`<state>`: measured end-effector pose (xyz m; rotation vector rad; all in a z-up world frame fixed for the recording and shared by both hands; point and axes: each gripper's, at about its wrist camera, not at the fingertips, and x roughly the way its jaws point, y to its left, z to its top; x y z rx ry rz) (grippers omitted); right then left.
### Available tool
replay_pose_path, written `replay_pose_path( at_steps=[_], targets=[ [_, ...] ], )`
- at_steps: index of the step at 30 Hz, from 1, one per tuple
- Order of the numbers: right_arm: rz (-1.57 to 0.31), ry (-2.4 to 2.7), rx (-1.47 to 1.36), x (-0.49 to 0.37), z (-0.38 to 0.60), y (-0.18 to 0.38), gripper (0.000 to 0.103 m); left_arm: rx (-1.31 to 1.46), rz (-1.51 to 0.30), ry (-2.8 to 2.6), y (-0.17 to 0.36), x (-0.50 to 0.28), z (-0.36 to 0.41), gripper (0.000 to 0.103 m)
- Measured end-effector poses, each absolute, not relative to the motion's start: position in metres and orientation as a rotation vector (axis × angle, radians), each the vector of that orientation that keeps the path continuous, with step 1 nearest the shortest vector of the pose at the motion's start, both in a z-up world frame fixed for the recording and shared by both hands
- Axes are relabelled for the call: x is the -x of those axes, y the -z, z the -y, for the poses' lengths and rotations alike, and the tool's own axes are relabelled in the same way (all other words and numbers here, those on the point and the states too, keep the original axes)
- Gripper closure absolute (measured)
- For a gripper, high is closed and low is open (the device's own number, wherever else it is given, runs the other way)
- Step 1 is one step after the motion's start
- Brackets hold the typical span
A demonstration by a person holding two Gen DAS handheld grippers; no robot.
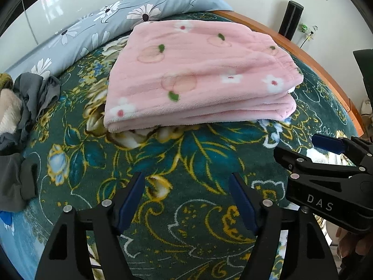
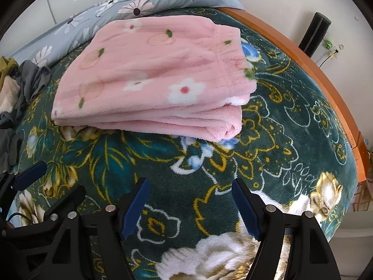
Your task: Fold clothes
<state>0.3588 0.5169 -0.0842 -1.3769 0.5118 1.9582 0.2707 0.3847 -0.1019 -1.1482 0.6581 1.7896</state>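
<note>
So the pink fleece garment [image 1: 200, 74] looks done, folded into a neat stack on the green floral blanket [image 1: 177, 154]. Our left gripper [image 1: 186, 200] and right gripper [image 2: 190, 205] hang just in front of that stack, fingers wide and empty. We've still got the crumpled grey clothes [image 1: 35, 98] left of the stack.

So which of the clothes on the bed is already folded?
The pink fleece garment with flowers, a neat flat stack. The grey clothes at the left edge lie crumpled.
</note>
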Motion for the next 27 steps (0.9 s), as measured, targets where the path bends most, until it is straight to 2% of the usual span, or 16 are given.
replay_pose_path(
  at_steps=[8, 16, 18, 19, 21, 23, 27],
  targets=[
    [-0.505, -1.941, 1.376, -0.358, -0.516, 0.084, 0.017, 1.197, -0.621, -1.771, 0.109, -0.258, -0.385, 0.028],
    [-0.477, -1.933, 1.381, -0.349, -0.513, 0.082, 0.014, 1.197, -0.598, -1.773, 0.108, -0.252, -0.380, 0.028],
    [-0.473, -1.914, 1.381, -0.349, -0.514, 0.081, 0.002, 1.201, -0.574, -1.763, 0.108, -0.249, -0.378, 0.028],
    [-0.479, -1.907, 1.380, -0.349, -0.515, 0.082, 0.000, 1.205, -0.561, -1.756, 0.109, -0.248, -0.377, 0.028],
    [-0.483, -1.918, 1.385, -0.345, -0.512, 0.080, 0.000, 1.210, -0.539, -1.741, 0.109, -0.245, -0.374, 0.024],
    [-0.485, -1.939, 1.392, -0.340, -0.507, 0.079, 0.000, 1.200, -0.538, -1.715, 0.109, -0.247, -0.374, 0.006],
    [-0.453, -1.978, 1.404, -0.329, -0.494, 0.072, 0.000, 1.128, -0.596, -1.659, 0.106, -0.264, -0.381, 0.006]
  ],
)
